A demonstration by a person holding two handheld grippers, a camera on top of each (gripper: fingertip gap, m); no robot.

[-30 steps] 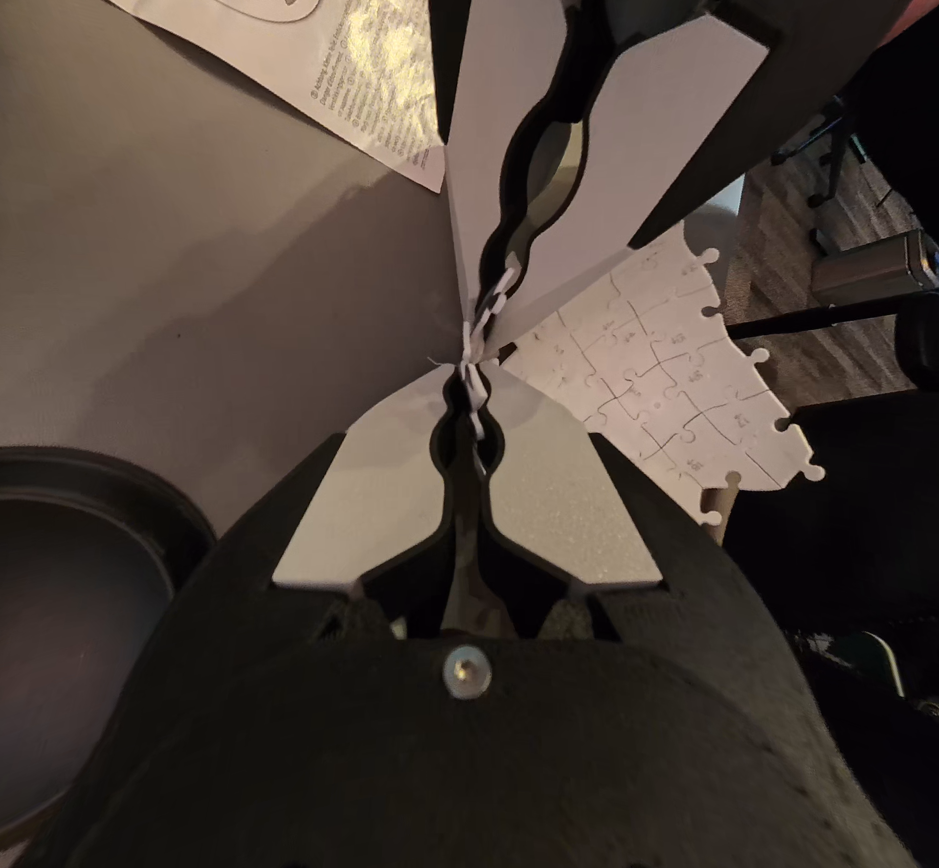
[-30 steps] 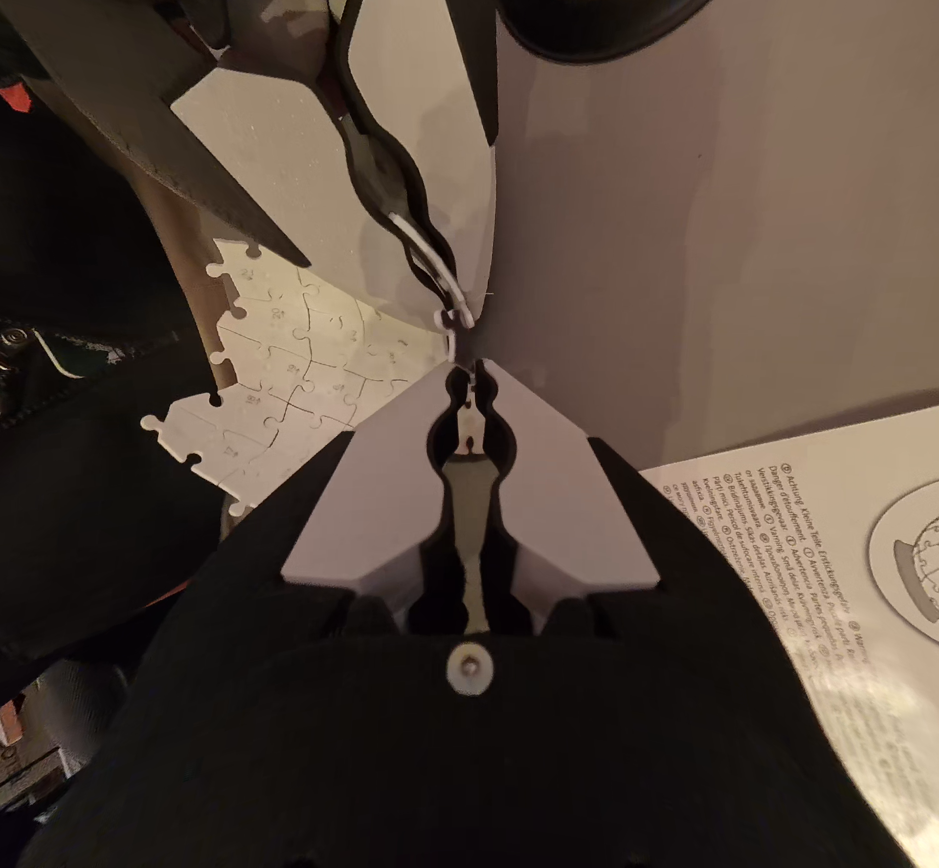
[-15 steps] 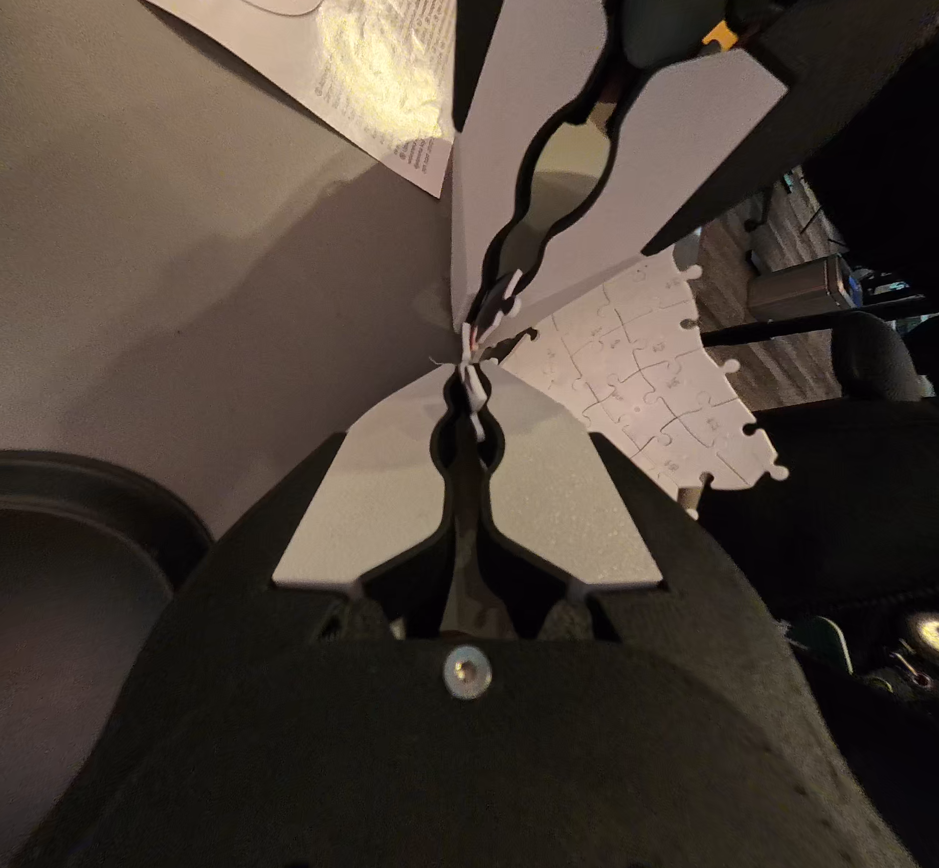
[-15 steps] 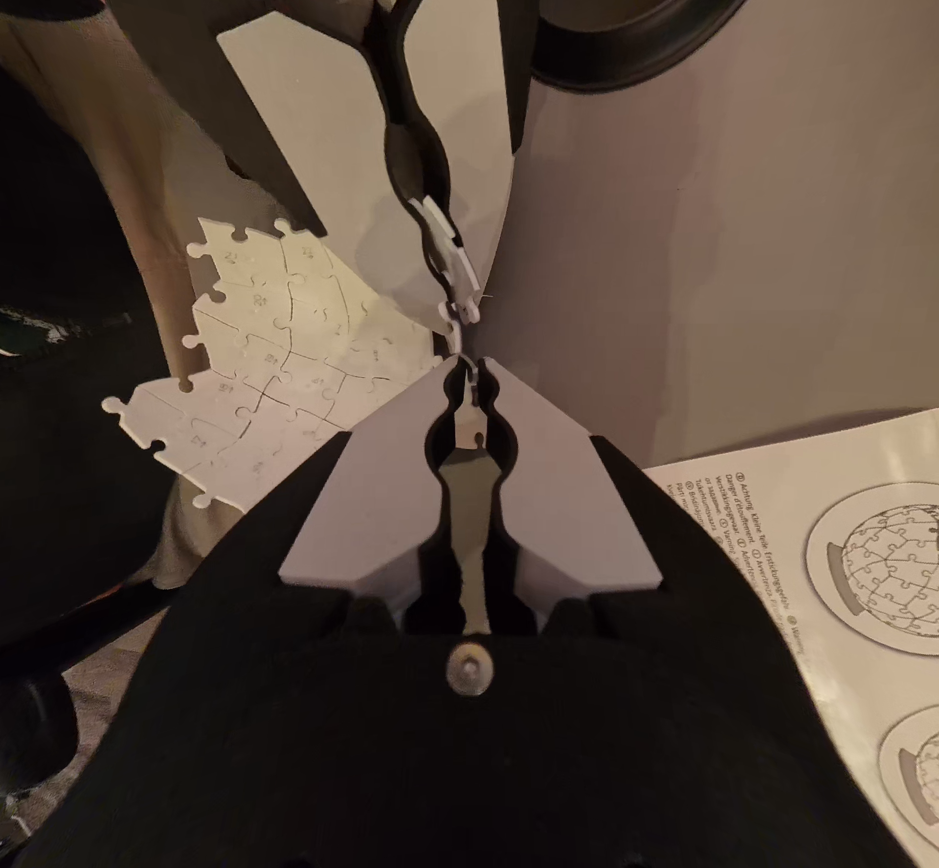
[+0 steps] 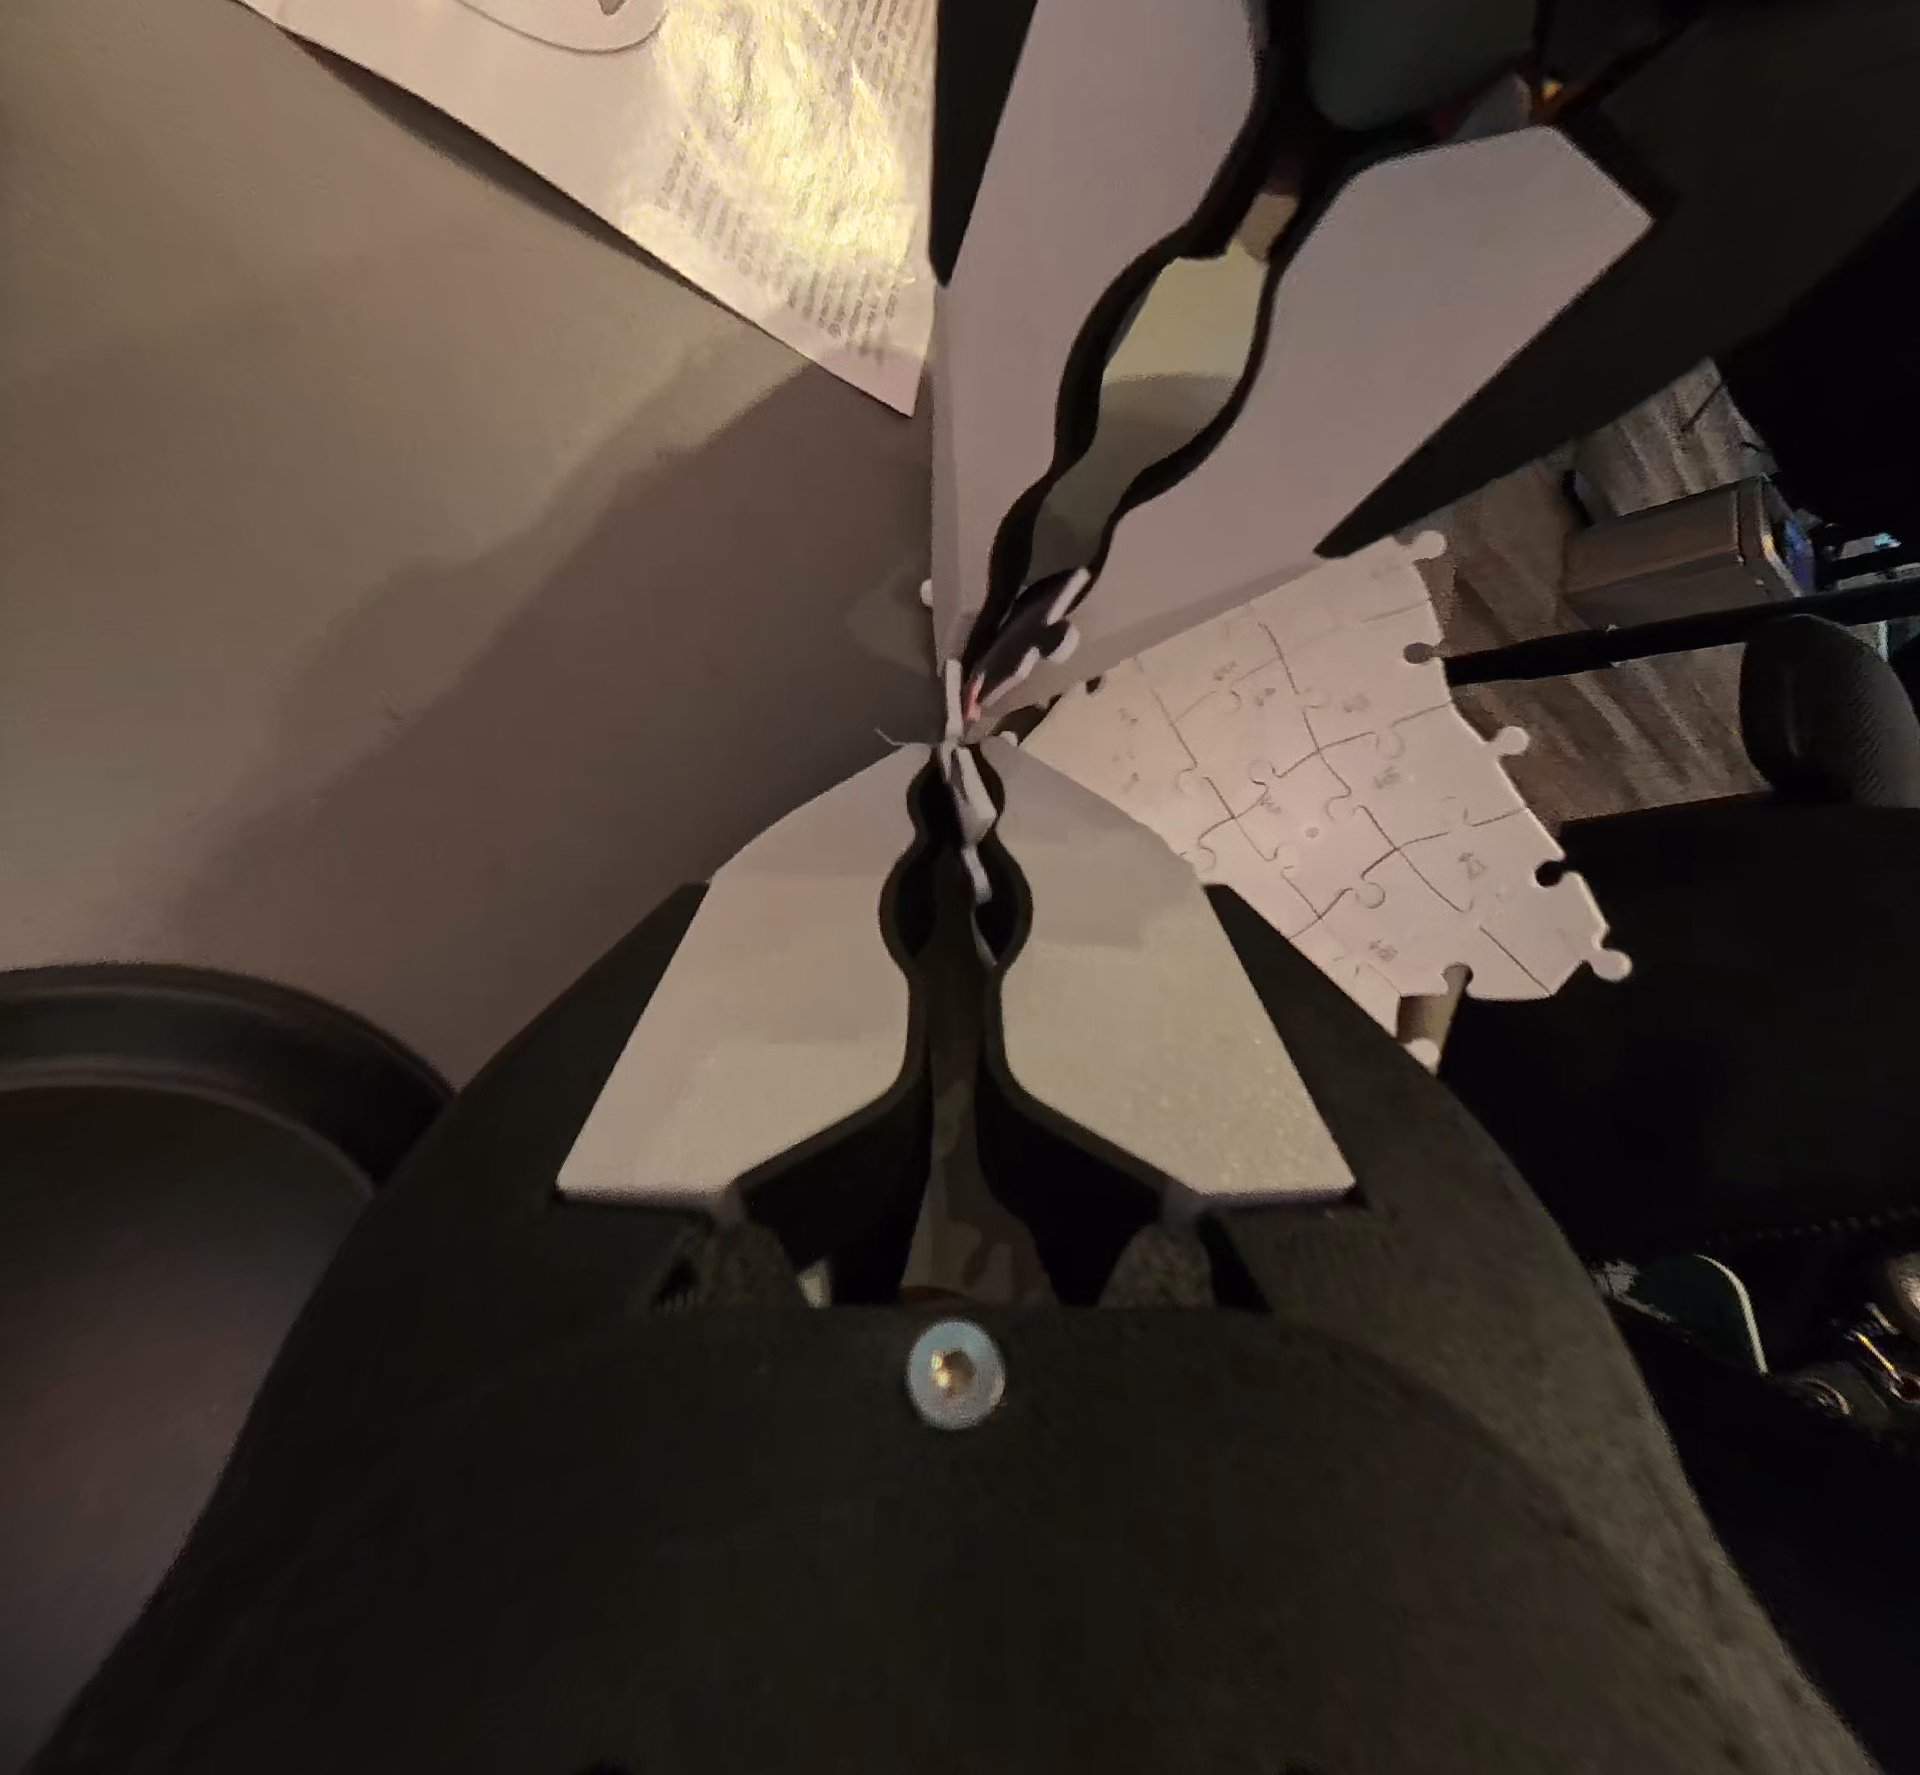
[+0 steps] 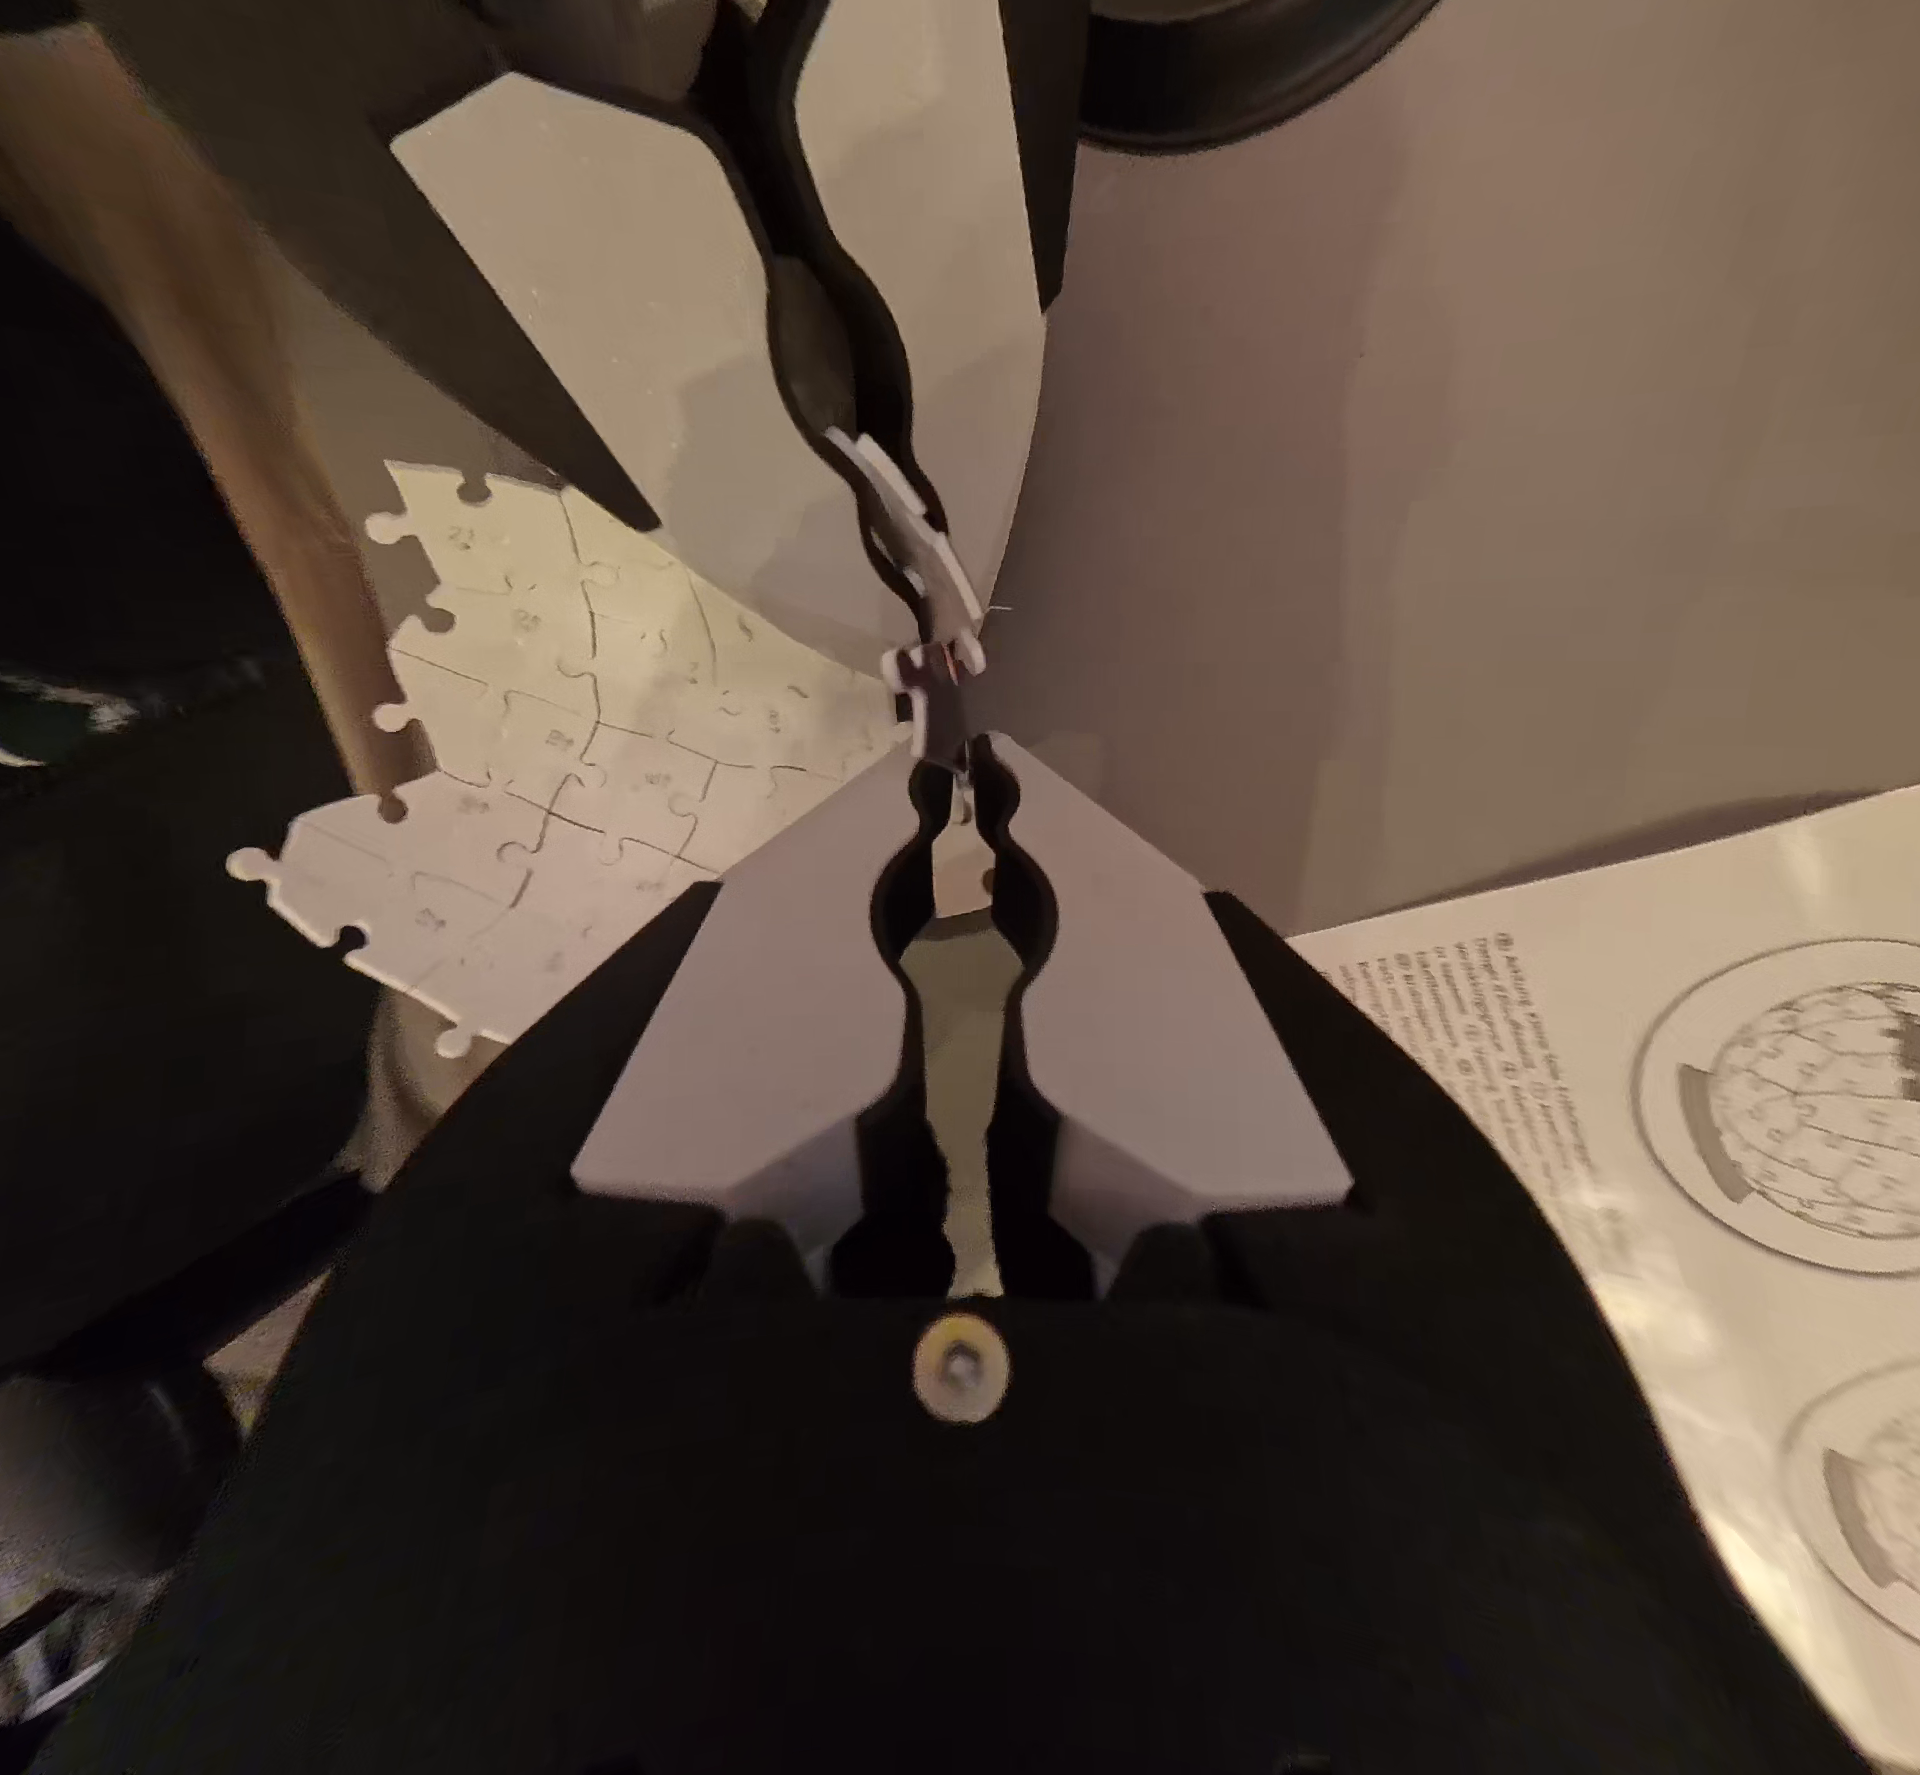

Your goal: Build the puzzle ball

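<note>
My left gripper (image 5: 961, 769) and right gripper (image 6: 961, 759) meet tip to tip above the grey table. Each is shut on a white puzzle piece: the left's piece (image 5: 974, 837) shows edge-on between its jaws, and the right's piece (image 6: 925, 697) sticks out of its tips. In the right wrist view the left gripper (image 6: 956, 624) comes in from above with its piece (image 6: 914, 520). In the left wrist view the right gripper (image 5: 977, 676) comes in from above. The two pieces touch. An assembled curved puzzle section (image 5: 1320, 790) (image 6: 540, 738) fans out from the meeting point; I cannot tell which gripper holds it.
A printed instruction sheet (image 5: 623, 11) (image 6: 1662, 1102) lies on the table (image 5: 364, 530). A black bowl (image 5: 156, 1154) (image 6: 1299, 11) stands beside the grippers. The table edge, a dark chair and wooden floor (image 5: 1621, 738) lie past the puzzle section. About 10 centimeters separates my left fingertips from the black bowl (image 6: 1299, 11). Seen from the left wrist view (image 5: 200, 1062) as well.
Both grippers stay shut and tip to tip. The joined pair has turned a little; the puzzle section has swung with it, and the left's piece shows more of its face.
</note>
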